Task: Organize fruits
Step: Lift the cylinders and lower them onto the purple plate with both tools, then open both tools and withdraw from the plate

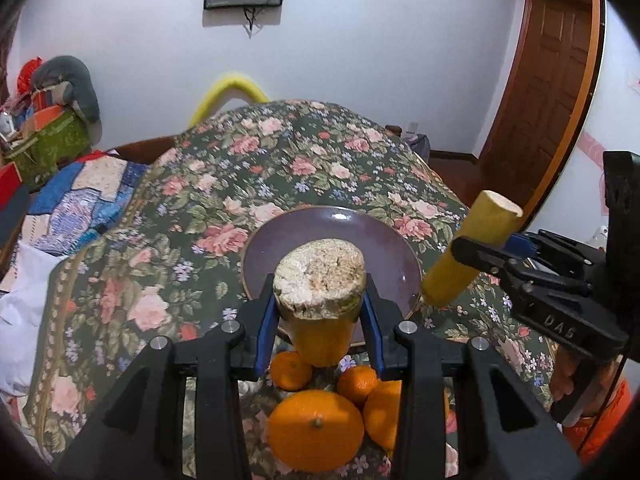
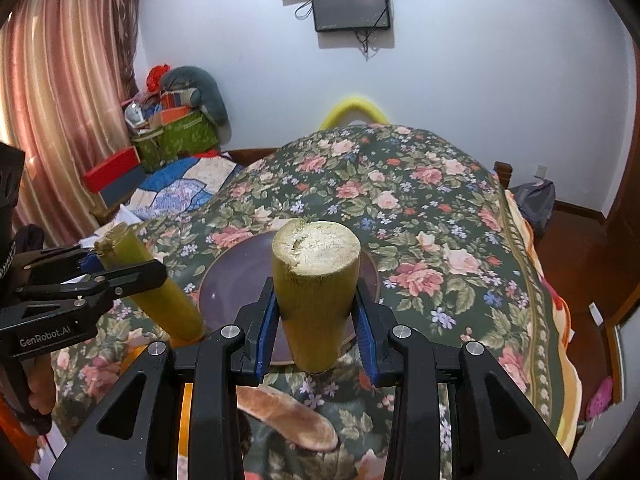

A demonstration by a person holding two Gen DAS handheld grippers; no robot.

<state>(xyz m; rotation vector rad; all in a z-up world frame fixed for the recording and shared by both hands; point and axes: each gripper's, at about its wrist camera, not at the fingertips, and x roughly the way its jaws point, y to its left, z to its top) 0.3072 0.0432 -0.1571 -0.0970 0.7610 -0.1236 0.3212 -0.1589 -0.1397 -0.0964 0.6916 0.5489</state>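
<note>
Yellow-green cane pieces (image 1: 320, 304) (image 2: 316, 292) clamped upright, both tools (image 1: 320, 320) (image 2: 316, 320) apparently tilted down.

home bedroom: bed under floral quilt (image 2: 420, 200), pink curtains (image 2: 60, 100), wall-mounted screen (image 2: 351, 6), wooden door (image 1: 548, 92), clutter of boxes (image 2: 176, 136) in the corner

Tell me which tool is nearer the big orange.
Left. The left tool, shut on a sugarcane piece, hangs right above the big orange. The right tool, gripping its own cane piece, is off to the side by the purple plate.
</note>
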